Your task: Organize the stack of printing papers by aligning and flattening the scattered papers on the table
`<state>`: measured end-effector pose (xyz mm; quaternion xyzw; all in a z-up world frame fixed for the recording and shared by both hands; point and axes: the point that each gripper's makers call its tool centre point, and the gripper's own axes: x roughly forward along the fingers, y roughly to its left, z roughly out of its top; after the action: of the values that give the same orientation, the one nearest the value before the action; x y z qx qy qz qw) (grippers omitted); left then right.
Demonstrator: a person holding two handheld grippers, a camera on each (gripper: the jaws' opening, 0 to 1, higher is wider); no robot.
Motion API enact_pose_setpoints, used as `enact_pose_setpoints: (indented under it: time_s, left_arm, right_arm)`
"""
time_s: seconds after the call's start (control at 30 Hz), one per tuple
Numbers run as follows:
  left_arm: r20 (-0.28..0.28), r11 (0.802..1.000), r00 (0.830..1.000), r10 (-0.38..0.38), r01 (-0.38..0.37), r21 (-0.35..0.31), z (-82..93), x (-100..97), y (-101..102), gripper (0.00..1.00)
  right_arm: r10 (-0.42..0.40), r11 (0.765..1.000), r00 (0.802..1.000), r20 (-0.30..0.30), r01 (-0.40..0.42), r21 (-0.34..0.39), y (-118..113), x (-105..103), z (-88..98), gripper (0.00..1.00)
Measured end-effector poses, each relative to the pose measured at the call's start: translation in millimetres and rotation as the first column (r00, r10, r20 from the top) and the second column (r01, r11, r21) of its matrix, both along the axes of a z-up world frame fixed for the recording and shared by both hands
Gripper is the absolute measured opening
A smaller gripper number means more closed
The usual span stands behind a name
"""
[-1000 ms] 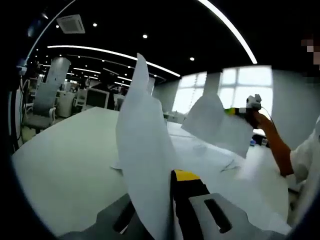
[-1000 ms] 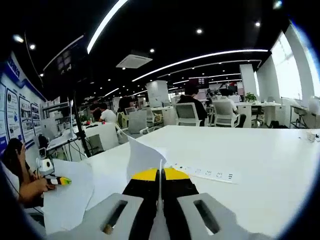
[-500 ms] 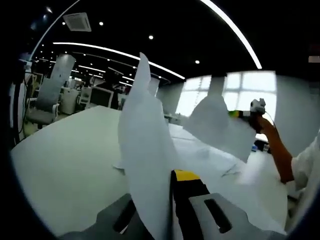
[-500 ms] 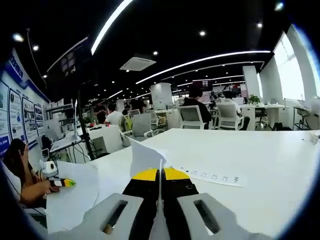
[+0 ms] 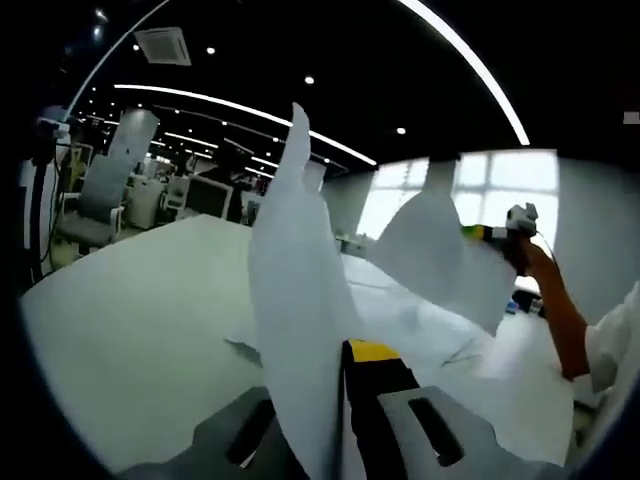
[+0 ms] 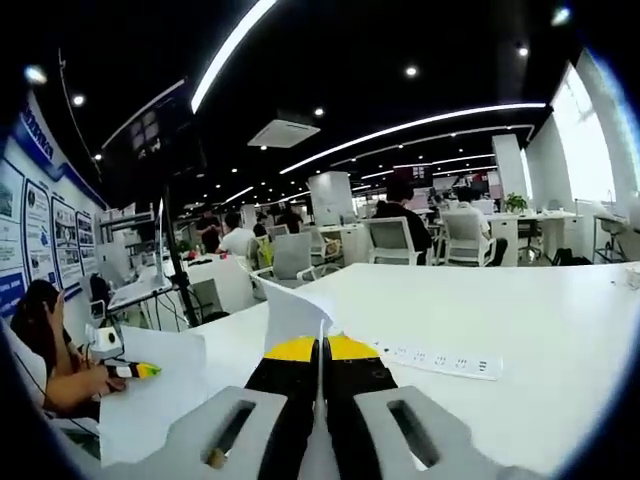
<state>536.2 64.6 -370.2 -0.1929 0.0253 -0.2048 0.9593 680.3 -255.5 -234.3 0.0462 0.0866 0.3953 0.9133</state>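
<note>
My left gripper (image 5: 345, 352) is shut on a white sheet of paper (image 5: 300, 290) that stands upright and curls above its yellow-tipped jaws. To the right, a hand holds my right gripper (image 5: 497, 232) in the air, shut on a second sheet (image 5: 440, 262) that hangs over the table. More loose papers (image 5: 410, 325) lie flat on the white table (image 5: 130, 320) beneath. In the right gripper view, my right gripper (image 6: 320, 346) pinches its sheet (image 6: 288, 312) edge-on. The left gripper (image 6: 132, 371) shows at far left with its sheet (image 6: 150, 405).
A white power strip (image 6: 440, 361) lies on the table (image 6: 540, 320) just right of my right jaws. Office chairs (image 6: 395, 240) and seated people stand beyond the far edge. A grey chair (image 5: 95, 200) stands at the left. Bright windows (image 5: 500, 190) lie behind.
Both grippers keep their sheets pinched. Both views have drifted slightly with the hands; the held sheets sit a little higher and the left one more upright.
</note>
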Motion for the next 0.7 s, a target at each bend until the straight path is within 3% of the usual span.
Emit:
enact_pose_setpoints:
  time_s: [0.03, 0.1, 0.33, 0.57, 0.7]
  left_arm:
    - [0.007, 0.999, 1.0, -0.008, 0.008, -0.041, 3.8, -0.6, -2, 0.06]
    - [0.011, 0.999, 1.0, 0.002, -0.002, -0.038, 3.5, 1.5, -4, 0.06]
    - [-0.005, 0.998, 1.0, 0.03, -0.029, 0.064, -7.0, 9.6, -13, 0.06]
    - [-0.005, 0.997, 0.997, 0.075, -0.075, -0.001, -3.3, 9.3, -1, 0.06]
    - [-0.007, 0.997, 0.997, 0.075, -0.075, -0.006, -3.3, 9.5, -1, 0.06]
  right_arm:
    - [0.002, 1.0, 1.0, 0.007, -0.002, 0.007, 0, -2, 3.7, 0.0]
    - [0.006, 1.0, 1.0, 0.017, -0.006, 0.022, 0, -5, 9.5, 0.0]
    - [0.029, 0.999, 0.999, 0.036, -0.031, 0.039, 5, -11, 18.9, 0.0]
    - [0.055, 0.997, 0.998, 0.032, -0.057, 0.052, 14, -15, 20.0, 0.0]
    - [0.075, 0.996, 0.997, 0.033, -0.077, 0.052, 20, -16, 20.5, 0.0]
